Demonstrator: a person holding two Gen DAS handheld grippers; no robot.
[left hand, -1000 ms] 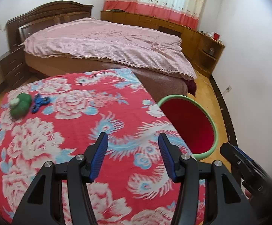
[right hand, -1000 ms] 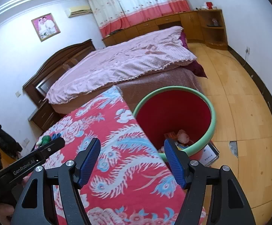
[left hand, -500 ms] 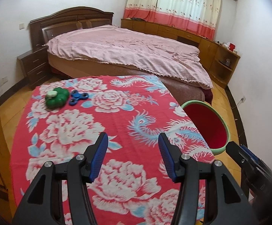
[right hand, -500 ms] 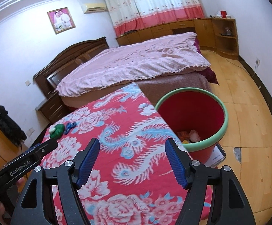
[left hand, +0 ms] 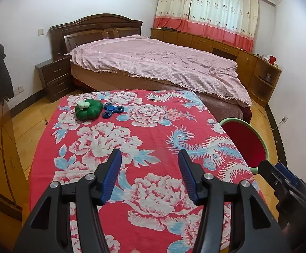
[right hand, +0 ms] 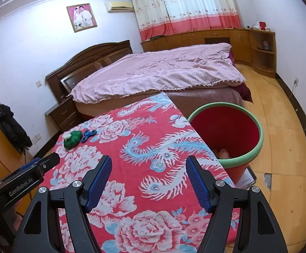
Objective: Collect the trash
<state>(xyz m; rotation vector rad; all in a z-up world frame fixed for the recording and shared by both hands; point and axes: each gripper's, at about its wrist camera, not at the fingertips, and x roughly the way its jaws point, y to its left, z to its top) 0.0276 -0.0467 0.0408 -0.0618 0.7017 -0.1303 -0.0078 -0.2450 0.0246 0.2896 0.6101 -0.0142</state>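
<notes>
A red bin with a green rim [right hand: 226,132] stands on the floor at the table's right edge, with some trash [right hand: 222,153] at its bottom; the left wrist view shows it as well [left hand: 245,141]. A green lobed toy [left hand: 88,109] and a blue fidget spinner [left hand: 112,110] lie at the table's far left corner, also seen small as the toy [right hand: 72,138] and spinner [right hand: 88,134]. My left gripper [left hand: 149,160] hangs open over the near part of the table, nothing between its fingers. My right gripper [right hand: 148,164] is open and empty too, over the table near the bin.
The table [left hand: 153,130] wears a red floral cloth. Behind it stands a bed with a pink cover [left hand: 157,63], a dark nightstand [left hand: 53,78] to its left, low wooden cabinets [left hand: 216,44] under the curtains. A booklet [right hand: 246,178] lies under the bin. Wooden floor lies to the right.
Both grippers have drawn back and swung left: the table looks farther, the toy and spinner sit nearer the middle of the view, and the bin has slid rightward. Both stay open and empty.
</notes>
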